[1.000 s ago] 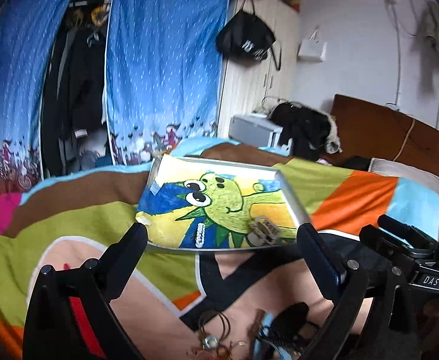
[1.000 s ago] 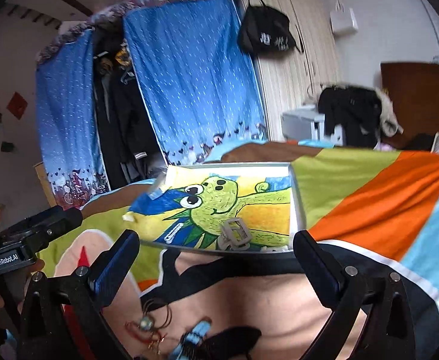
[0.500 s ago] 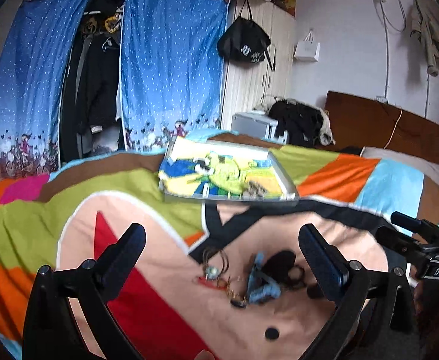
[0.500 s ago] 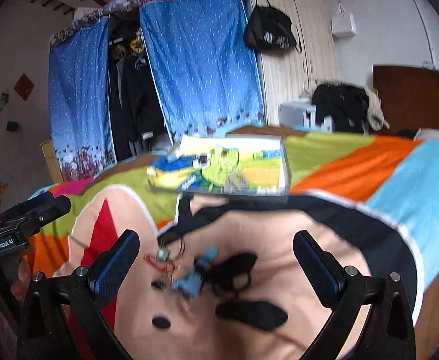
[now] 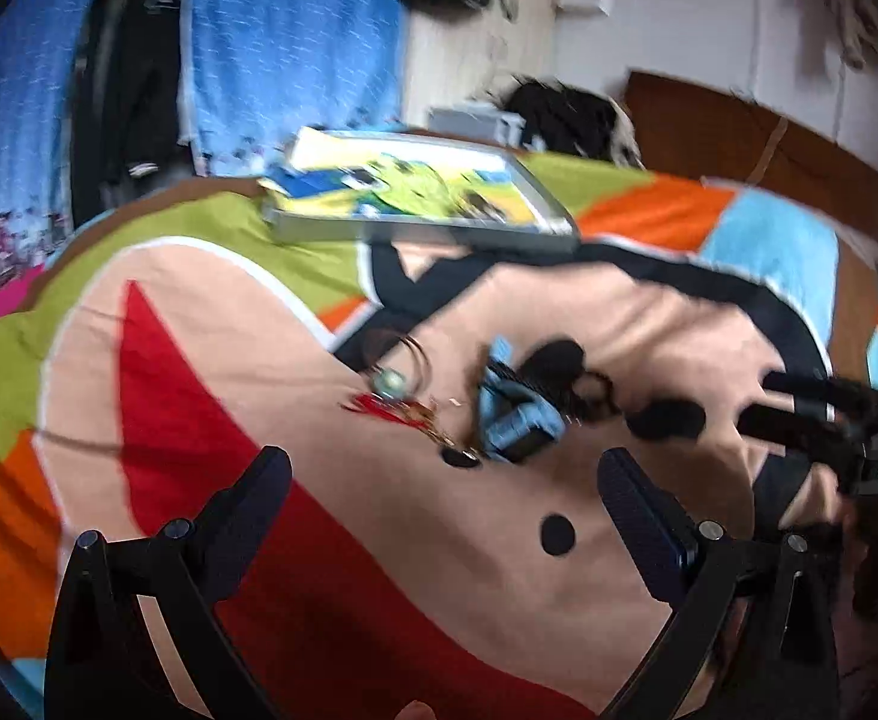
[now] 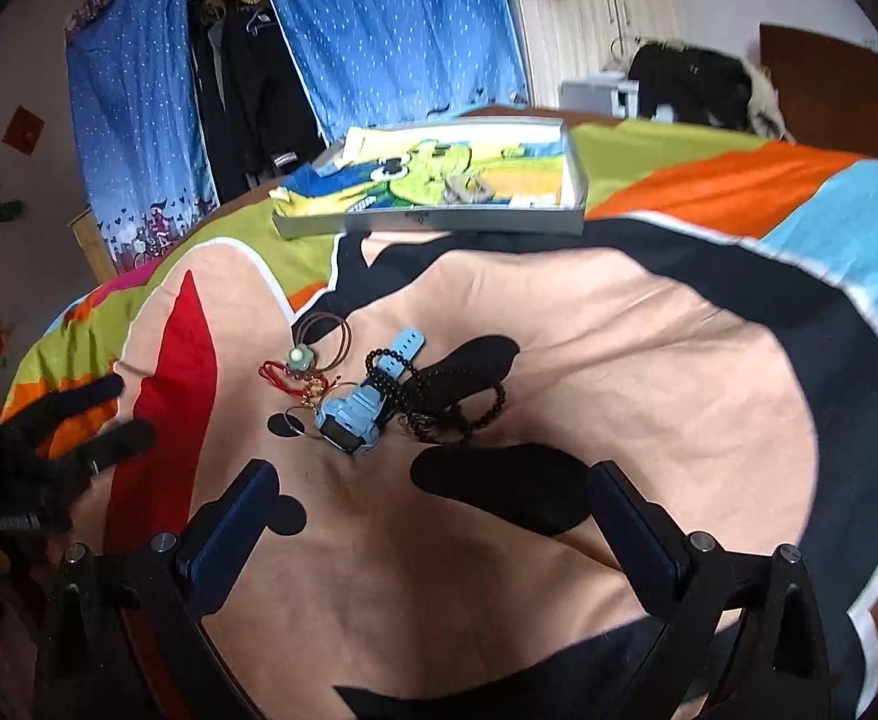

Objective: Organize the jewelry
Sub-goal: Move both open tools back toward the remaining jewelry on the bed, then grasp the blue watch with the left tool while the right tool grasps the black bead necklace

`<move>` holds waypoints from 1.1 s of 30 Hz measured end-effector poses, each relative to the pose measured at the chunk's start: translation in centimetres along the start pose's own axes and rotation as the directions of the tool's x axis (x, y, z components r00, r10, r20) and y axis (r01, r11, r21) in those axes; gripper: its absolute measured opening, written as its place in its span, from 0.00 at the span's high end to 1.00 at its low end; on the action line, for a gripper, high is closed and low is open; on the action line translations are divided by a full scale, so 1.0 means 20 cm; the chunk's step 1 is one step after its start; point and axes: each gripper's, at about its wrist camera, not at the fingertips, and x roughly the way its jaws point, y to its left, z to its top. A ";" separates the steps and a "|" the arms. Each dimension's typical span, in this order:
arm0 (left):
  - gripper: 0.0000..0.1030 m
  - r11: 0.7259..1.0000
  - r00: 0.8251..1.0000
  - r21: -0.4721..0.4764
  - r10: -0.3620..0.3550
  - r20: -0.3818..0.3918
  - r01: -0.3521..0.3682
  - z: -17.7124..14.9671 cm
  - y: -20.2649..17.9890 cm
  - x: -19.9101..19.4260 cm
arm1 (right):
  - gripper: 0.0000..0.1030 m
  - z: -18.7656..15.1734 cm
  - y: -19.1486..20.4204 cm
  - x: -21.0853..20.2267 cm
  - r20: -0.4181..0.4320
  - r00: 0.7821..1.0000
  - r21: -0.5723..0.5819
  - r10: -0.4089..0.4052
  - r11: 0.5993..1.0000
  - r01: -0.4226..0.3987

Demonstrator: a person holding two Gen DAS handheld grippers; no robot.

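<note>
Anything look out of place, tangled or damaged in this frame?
Nothing looks damaged. The jewelry lies in a tangled heap on the bedspread: the blue watch overlaps the black bead bracelet, with the pendant cord beside them. The tray holds only one small metal piece. Both grippers hang open, holding nothing.

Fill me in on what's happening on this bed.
A person is sorting jewelry with a two-finger tool in each hand. Both the left tool and the right tool are open and empty, hovering above a small pile on the bedspread: a blue watch, a black bead bracelet and a pendant cord. The shallow box lies beyond, one metal piece already inside. Nothing is gripped yet.
</note>
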 end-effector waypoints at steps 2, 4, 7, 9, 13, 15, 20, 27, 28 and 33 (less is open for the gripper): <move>0.03 0.998 1.000 0.052 -0.017 -0.018 0.018 -0.01 -0.04 0.05 | 0.00 0.02 -0.03 0.05 -0.018 1.000 0.002 0.011 1.000 -0.011; 0.03 0.996 0.999 0.082 -0.031 -0.024 0.033 -0.01 -0.07 0.10 | 0.00 0.05 -0.07 0.10 -0.037 0.999 -0.002 0.015 1.000 -0.015; 0.03 0.993 0.996 0.085 -0.075 -0.038 0.078 0.00 -0.07 0.17 | 0.00 0.09 -0.12 0.17 -0.056 0.998 -0.018 0.021 1.000 -0.022; 0.03 0.992 0.995 0.077 -0.095 -0.035 0.097 0.02 -0.07 0.22 | 0.00 0.12 -0.15 0.23 -0.080 0.996 -0.035 0.030 0.999 -0.033; 0.04 0.987 0.989 0.068 -0.141 -0.049 0.145 0.05 -0.06 0.31 | 0.03 0.15 -0.21 0.35 -0.125 0.991 -0.049 0.054 0.997 -0.060; 0.06 0.984 0.985 0.066 -0.163 -0.055 0.167 0.05 -0.06 0.35 | 0.09 0.16 -0.23 0.40 -0.144 0.988 -0.059 0.061 0.996 -0.070; 0.32 0.970 0.969 0.077 -0.222 -0.109 0.231 0.06 -0.06 0.45 | 0.23 0.18 -0.24 0.53 -0.191 0.980 -0.125 0.056 0.989 -0.081; 0.46 0.958 0.951 0.114 -0.236 -0.199 0.261 0.04 -0.11 0.59 | 0.27 0.16 -0.23 0.65 -0.268 0.962 -0.207 0.048 0.973 -0.106; 0.48 0.962 0.953 0.116 -0.222 -0.206 0.249 0.04 -0.10 0.61 | 0.27 0.15 -0.22 0.66 -0.272 0.961 -0.221 0.042 0.970 -0.104; 0.57 0.967 0.947 0.064 -0.228 -0.225 0.248 0.04 -0.05 0.65 | 0.31 0.15 -0.20 0.71 -0.277 0.961 -0.251 0.020 0.964 -0.092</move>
